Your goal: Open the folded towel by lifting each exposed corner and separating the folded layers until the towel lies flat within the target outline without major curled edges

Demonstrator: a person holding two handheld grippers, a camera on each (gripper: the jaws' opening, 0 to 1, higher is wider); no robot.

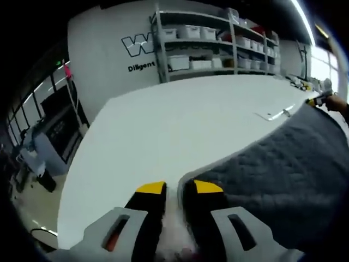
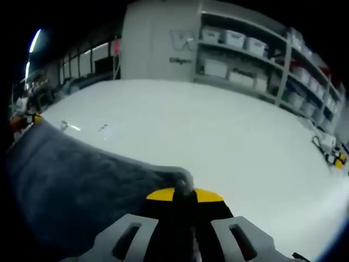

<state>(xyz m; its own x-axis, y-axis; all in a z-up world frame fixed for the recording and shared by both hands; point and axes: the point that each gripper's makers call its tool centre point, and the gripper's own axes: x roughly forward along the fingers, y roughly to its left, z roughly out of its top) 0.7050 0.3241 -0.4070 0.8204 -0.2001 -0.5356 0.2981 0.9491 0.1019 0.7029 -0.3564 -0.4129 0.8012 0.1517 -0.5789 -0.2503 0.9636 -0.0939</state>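
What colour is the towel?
Dark grey, quilted pattern, on the towel; clearest in the left gripper view.

In the left gripper view the towel (image 1: 283, 169) spreads to the right over the bench (image 1: 163, 125), its near corner at the left gripper (image 1: 179, 188). Shelves (image 1: 218, 41) stand behind the bench (bins on them). In the right gripper view the towel (image 2: 71, 180) lies left, its corner between the right gripper's (image 2: 184, 194) fingers.

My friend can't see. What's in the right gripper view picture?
The right gripper is pinched shut on a corner of a gray towel, which spreads to the left over a big white table. Shelves with white bins stand behind.
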